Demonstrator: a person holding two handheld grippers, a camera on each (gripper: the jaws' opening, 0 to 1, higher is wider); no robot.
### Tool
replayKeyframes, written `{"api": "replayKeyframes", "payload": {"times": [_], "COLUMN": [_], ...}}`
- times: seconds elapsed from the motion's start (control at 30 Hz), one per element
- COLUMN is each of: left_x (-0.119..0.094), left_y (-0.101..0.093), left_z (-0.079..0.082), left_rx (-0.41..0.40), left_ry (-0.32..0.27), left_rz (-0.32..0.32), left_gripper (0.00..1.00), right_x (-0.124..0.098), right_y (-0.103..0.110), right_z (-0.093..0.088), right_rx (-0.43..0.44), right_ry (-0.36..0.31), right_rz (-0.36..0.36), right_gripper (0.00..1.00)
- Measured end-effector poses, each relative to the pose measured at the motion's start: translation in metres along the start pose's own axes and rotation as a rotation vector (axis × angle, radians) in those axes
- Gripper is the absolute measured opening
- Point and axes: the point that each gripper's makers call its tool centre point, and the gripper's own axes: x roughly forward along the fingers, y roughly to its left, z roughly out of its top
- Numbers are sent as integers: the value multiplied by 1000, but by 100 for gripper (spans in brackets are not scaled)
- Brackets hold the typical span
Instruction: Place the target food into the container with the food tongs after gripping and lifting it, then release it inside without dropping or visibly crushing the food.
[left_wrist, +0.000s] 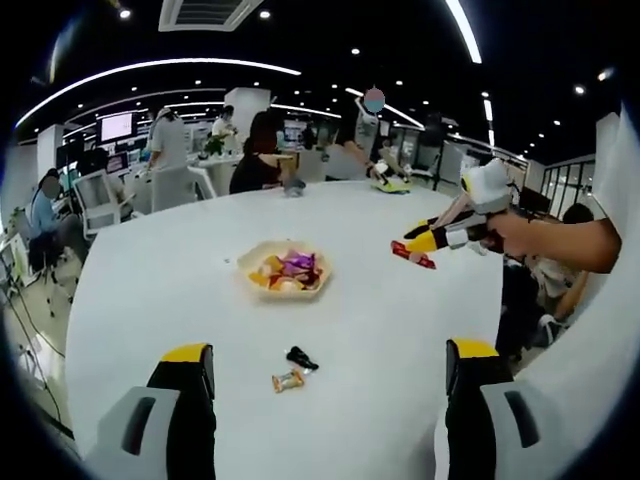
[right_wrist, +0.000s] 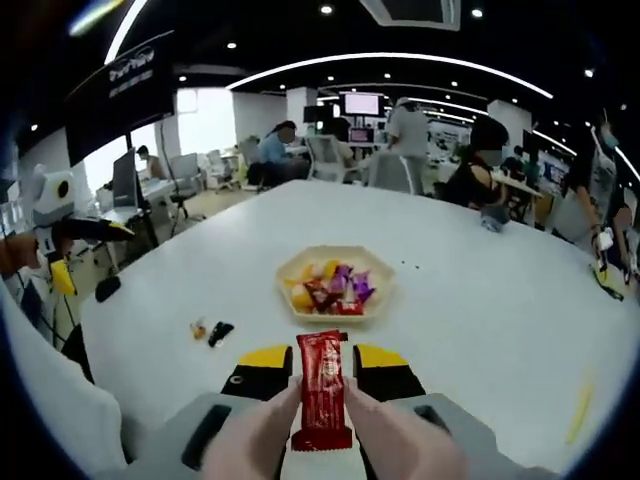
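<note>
The right gripper (right_wrist: 322, 372), clamping a red foil snack packet (right_wrist: 322, 390), must carry it over the shallow hexagonal candy dish (right_wrist: 335, 283); the left gripper (left_wrist: 330, 365) hangs open.

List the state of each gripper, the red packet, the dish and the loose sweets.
Right gripper: shut on the red packet.
Left gripper: open, holding nothing.
Dish: upright on the white table, holding wrapped sweets.
Two loose sweets: lying on the table, outside the dish.

Red snack packet (right_wrist: 322, 388) upright between fingers (right_wrist: 262, 368)
</note>
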Motion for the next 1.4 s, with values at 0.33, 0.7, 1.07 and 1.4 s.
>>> {"api": "replayKeyframes", "payload": {"times": [0.33, 0.7, 1.07, 1.4], "left_x": [-7, -18, -29, -37], "left_y": [7, 21, 31, 37], "left_z": [-2, -6, -11, -17], "left_rx": [-24, -64, -108, -144], "left_ry": [-1, -18, -29, -34], "left_rz": [40, 105, 180, 232], "left_gripper": [95, 95, 95, 95], "right_x": [42, 84, 124, 149], "right_y": [-16, -25, -25, -27], "right_z": [40, 74, 88, 100], "right_rx": [-54, -114, -143, -165], "right_ry": [1, 1, 14, 35], "right_rz": [35, 70, 113, 131], "right_gripper": [23, 23, 23, 23]}}
